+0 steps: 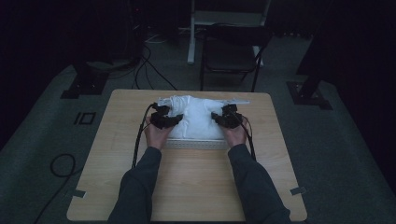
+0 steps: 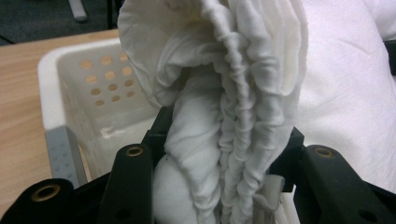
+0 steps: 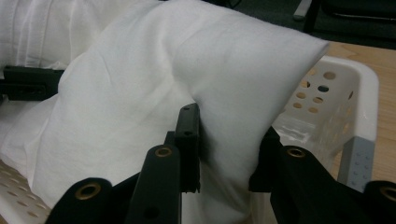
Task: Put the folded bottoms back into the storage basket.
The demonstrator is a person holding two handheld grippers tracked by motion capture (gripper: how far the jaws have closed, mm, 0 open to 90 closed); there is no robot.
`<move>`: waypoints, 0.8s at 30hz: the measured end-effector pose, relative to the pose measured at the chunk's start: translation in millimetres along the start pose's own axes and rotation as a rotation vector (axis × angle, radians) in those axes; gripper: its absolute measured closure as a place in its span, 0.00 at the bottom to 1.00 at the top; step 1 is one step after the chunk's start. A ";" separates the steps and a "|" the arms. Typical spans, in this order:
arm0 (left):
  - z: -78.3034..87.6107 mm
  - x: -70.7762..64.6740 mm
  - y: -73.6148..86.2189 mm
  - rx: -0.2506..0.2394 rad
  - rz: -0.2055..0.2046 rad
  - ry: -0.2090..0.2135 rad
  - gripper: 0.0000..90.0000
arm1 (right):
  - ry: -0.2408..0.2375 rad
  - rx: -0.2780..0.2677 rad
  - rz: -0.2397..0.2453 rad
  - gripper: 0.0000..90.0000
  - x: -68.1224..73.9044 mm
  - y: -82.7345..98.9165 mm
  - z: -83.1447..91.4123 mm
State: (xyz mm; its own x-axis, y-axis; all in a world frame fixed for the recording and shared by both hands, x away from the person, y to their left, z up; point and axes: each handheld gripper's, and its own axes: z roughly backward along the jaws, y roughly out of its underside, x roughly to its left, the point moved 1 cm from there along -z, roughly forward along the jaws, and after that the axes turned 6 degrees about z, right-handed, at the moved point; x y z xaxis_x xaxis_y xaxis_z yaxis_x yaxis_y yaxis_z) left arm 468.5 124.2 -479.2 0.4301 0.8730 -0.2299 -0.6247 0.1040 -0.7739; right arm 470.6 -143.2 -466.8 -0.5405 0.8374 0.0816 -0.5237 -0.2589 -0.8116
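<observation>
Dim room, with a light wooden table filling the lower middle of the high view and two grey sleeves reaching up it. At mid-frame the left gripper and right gripper flank a white cloth heaped in a white perforated basket. Close up, the left jaws pinch a gathered, ruffled fold of cloth; the right jaws clamp a smooth fold. Beyond, at upper centre, stands a dark chair.
</observation>
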 end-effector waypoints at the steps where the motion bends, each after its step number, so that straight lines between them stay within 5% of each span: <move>1: 0.3 -0.7 0.1 0.001 -0.002 -0.005 0.61 | 0.000 0.002 0.000 0.80 0.2 0.4 -0.9; 24: -6.8 -9.2 8.5 0.091 -0.009 -0.089 0.61 | 0.042 0.077 0.037 0.79 7.6 8.5 -12.4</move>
State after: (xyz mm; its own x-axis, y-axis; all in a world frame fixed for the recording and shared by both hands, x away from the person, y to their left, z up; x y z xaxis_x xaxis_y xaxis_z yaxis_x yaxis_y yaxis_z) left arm 463.7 113.8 -487.7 0.3790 0.9102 -0.1668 -0.6795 0.1514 -0.7179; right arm 470.2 -133.1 -480.3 -0.5331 0.8457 0.0264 -0.5534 -0.3249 -0.7670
